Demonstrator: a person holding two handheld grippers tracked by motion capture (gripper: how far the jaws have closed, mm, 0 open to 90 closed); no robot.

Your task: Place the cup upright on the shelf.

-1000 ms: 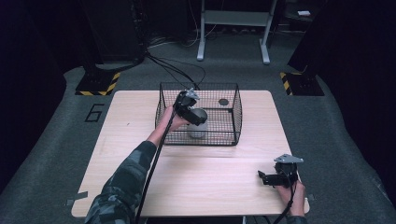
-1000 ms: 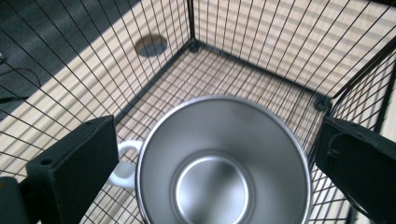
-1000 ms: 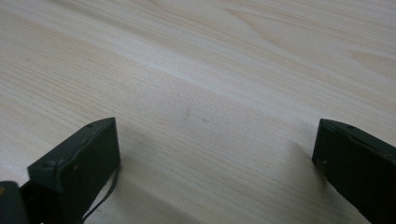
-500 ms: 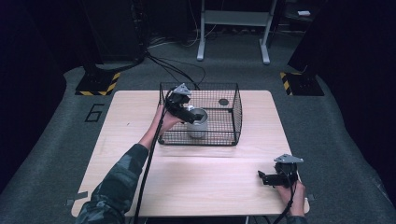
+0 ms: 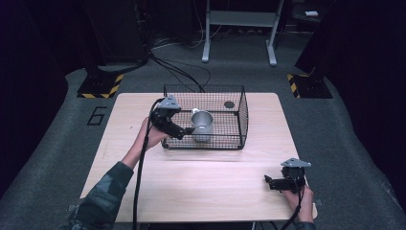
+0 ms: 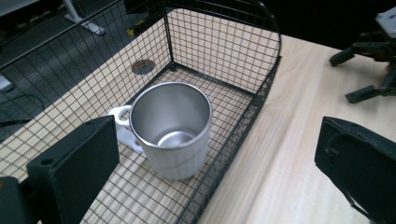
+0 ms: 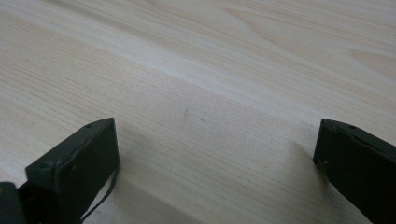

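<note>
Standing upright inside the wire basket (image 5: 242, 112), the steel mug (image 5: 202, 125) is sitting free; the left gripper (image 5: 186, 130) is hovering beside it, jaws apart and empty, while the right gripper (image 5: 269, 182) is resting wide-jawed on the table (image 5: 206, 182), apparently idle.

Grey carpeted floor (image 5: 43, 158) surrounds the pale wooden bench (image 5: 201, 187); a white metal stand (image 5: 239, 28) rises at twelve o'clock amid darkness.

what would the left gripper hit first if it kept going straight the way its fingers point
Most likely the steel mug standing in the wire basket: it sits dead ahead between the open left gripper fingers, though its lower finger may catch the basket wall first; depth is unclear.
</note>
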